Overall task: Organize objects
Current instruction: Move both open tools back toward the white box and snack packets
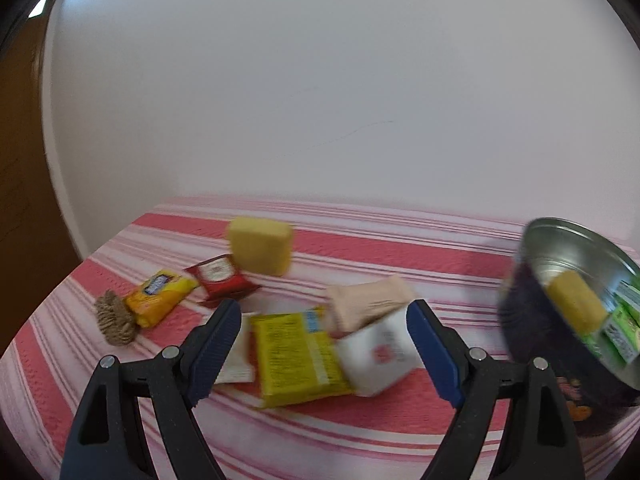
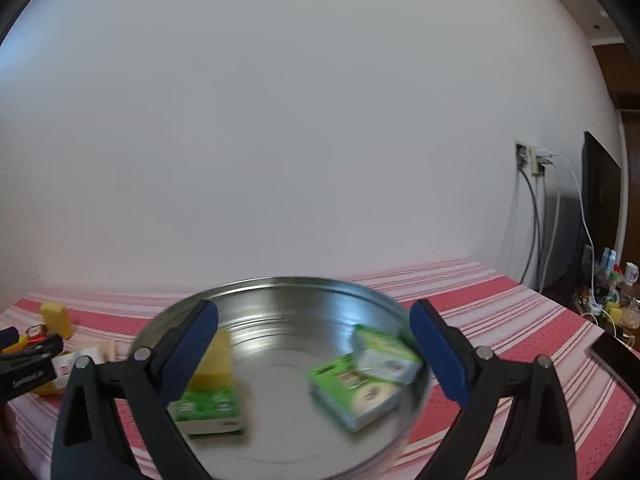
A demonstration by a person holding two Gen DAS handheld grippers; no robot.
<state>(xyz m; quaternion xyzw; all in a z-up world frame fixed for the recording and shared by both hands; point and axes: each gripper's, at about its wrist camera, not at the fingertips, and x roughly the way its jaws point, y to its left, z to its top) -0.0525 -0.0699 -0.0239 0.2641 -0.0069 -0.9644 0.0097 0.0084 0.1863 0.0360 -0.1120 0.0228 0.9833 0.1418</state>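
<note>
Tin (image 2: 280, 320) at lower centre of the right wrist view, between the wide-open right gripper (image 2: 314, 350), untouched; green boxes (image 2: 356, 388) and yellow sponge (image 2: 214, 360) inside. Left gripper (image 1: 324, 354) wide open, empty, above yellow packet (image 1: 298, 354) at lower centre.

Plain white wall (image 2: 280, 120), pink-striped bedspread (image 1: 400, 256) — wall socket (image 2: 530, 160), dark screen (image 2: 600, 200)

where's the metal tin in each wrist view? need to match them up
Left wrist: metal tin at the far right edge, tilted, yellow block and green boxes inside.
Right wrist: tin at bottom centre, between the right gripper fingers.
Shared landmark: upright yellow sponge on the striped cloth.
</note>
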